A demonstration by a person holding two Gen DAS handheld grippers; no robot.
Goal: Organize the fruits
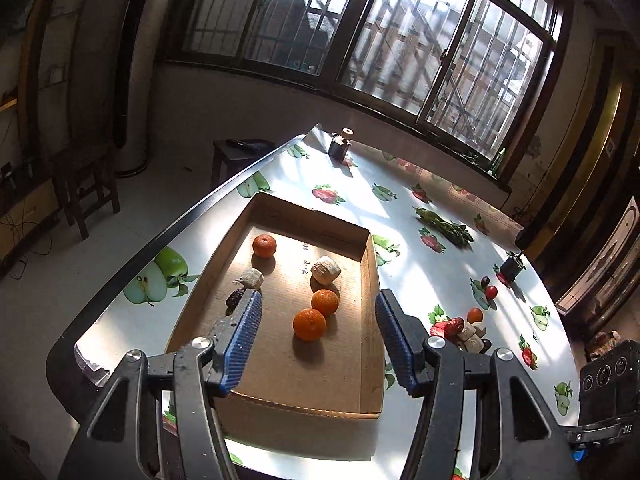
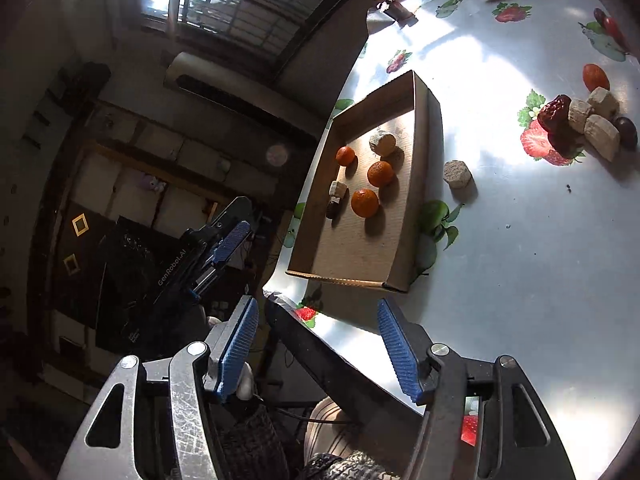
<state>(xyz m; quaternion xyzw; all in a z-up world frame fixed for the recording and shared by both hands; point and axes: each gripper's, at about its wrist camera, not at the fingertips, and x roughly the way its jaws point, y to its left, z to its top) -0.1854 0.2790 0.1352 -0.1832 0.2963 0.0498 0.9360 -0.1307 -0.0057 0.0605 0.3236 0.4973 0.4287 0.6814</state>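
3 oranges sit in the box already. More fruit waits in a pile on the tabletop. Both the left claw and right claw are apart and empty. Next, reach slowly and pinch 1 fruit gently.

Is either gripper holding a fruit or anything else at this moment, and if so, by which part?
Nothing is held. The left gripper and right gripper both stand open with nothing between their pads; the oranges lie loose in the cardboard tray.
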